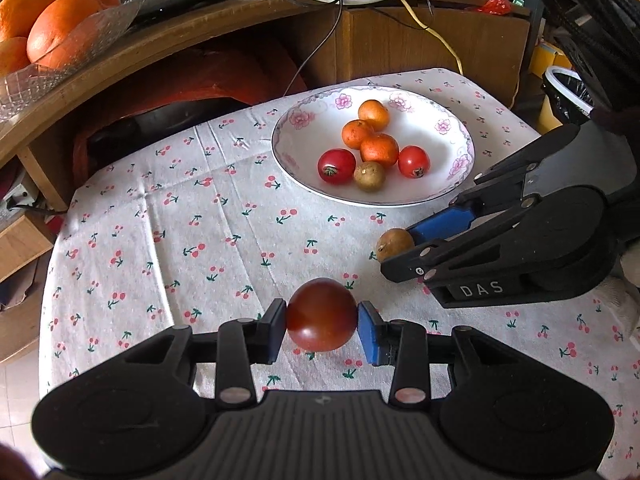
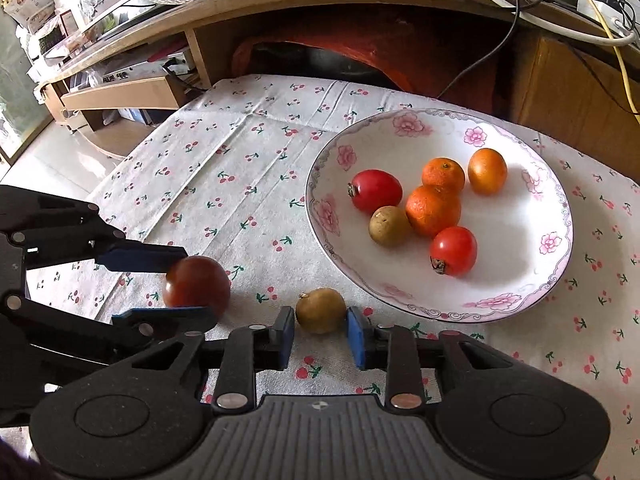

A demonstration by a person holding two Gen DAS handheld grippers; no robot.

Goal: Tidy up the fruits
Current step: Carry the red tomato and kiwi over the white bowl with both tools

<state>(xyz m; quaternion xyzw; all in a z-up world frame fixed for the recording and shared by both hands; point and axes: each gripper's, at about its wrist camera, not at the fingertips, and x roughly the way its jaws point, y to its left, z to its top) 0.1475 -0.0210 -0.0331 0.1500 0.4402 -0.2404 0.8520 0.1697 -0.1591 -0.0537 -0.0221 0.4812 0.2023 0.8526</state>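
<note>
Dark red tomato (image 1: 321, 314) pinched between blue pads, clear of the cloth. Brown longan (image 2: 321, 310) on the cloth just beside the flowered plate (image 2: 558, 216). Inside: two red tomatoes, three small oranges, another longan.

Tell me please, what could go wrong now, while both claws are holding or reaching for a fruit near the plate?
1. The left claw grips the dark tomato only at its sides; a hard squeeze might bruise it, a loose one might drop it.
2. The small brown fruit sits between the right claw pads, apparently not yet pinched; it may roll away on closing.
3. The plate already holds six fruits, so a dropped one could knock others about.
</note>
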